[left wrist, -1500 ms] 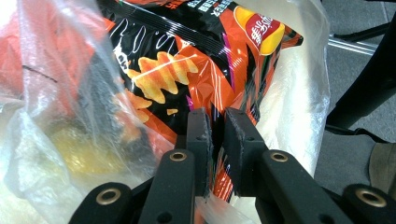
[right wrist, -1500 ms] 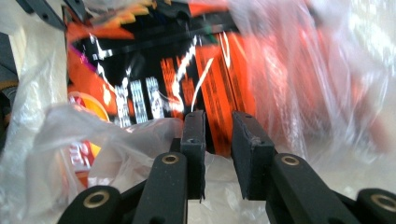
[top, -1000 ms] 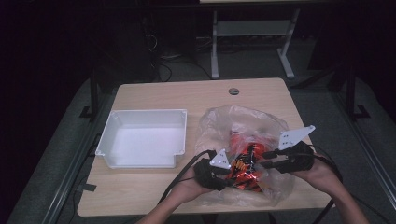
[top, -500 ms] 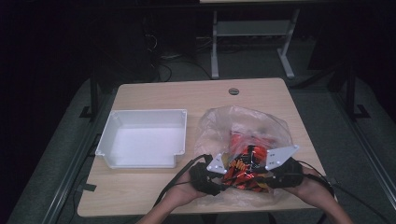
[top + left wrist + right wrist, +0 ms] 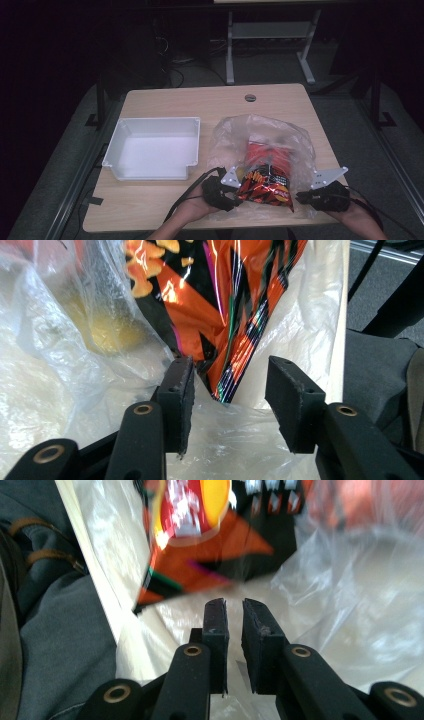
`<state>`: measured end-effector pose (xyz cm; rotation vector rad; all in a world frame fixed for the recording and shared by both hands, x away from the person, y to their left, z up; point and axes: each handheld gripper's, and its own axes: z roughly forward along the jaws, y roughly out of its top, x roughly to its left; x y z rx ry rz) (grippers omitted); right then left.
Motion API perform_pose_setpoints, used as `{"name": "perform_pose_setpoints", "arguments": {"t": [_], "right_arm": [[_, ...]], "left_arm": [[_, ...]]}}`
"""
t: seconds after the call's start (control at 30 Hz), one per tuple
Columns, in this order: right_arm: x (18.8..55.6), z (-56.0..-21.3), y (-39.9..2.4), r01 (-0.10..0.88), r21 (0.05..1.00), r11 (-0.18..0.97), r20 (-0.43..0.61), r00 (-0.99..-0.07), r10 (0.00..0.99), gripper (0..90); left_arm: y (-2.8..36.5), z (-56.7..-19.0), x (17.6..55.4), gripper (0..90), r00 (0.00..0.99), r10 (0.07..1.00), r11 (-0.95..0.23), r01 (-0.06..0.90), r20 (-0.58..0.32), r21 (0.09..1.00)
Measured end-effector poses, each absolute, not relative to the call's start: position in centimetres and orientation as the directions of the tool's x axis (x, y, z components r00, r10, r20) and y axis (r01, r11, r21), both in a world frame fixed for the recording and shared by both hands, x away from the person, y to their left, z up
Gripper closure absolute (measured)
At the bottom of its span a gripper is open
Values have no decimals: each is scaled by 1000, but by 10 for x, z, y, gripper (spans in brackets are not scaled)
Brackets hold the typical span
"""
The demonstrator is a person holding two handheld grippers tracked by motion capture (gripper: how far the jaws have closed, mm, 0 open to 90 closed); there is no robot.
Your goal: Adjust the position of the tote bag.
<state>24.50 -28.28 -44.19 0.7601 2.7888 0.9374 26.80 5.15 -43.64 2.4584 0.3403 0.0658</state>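
Note:
An orange and black chip bag (image 5: 265, 182) lies at the mouth of a clear plastic bag (image 5: 260, 132) near the table's front edge; a red packet (image 5: 265, 152) sits deeper inside. My left gripper (image 5: 234, 196) is at the chip bag's left side. Its jaws have just been opening, and the corner of the chip bag (image 5: 225, 300) hangs unpressed between the left gripper's (image 5: 230, 375) pads, over the plastic (image 5: 45, 340). My right gripper (image 5: 301, 196) rests low at the right. The right gripper's (image 5: 235, 605) jaws have just been closing to a narrow gap, with nothing seen between them, short of the chip bag (image 5: 200, 540).
An empty white tray (image 5: 155, 122) stands on the left half of the wooden table (image 5: 200, 100). A round cable hole (image 5: 250, 97) lies near the far edge. A trouser leg (image 5: 55, 630) borders the table's front edge, and the floor beyond is dark.
My right gripper has dropped and moved toward the front right corner, away from the chip bag, with its jaws narrowed. The left gripper has stayed in place.

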Motion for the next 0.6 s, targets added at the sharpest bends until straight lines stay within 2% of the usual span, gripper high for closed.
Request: {"name": "perform_pose_setpoints", "arguments": {"t": [0.23, 0.6], "right_arm": [[244, -456, -283, 439, 592, 676, 85, -868, 489, 768], [232, -439, -274, 354, 652, 670, 64, -907, 417, 654]], "left_arm": [[51, -444, 270, 519, 963, 266, -760, 243, -52, 603], [50, -446, 273, 649, 956, 287, -756, 263, -56, 599]]}}
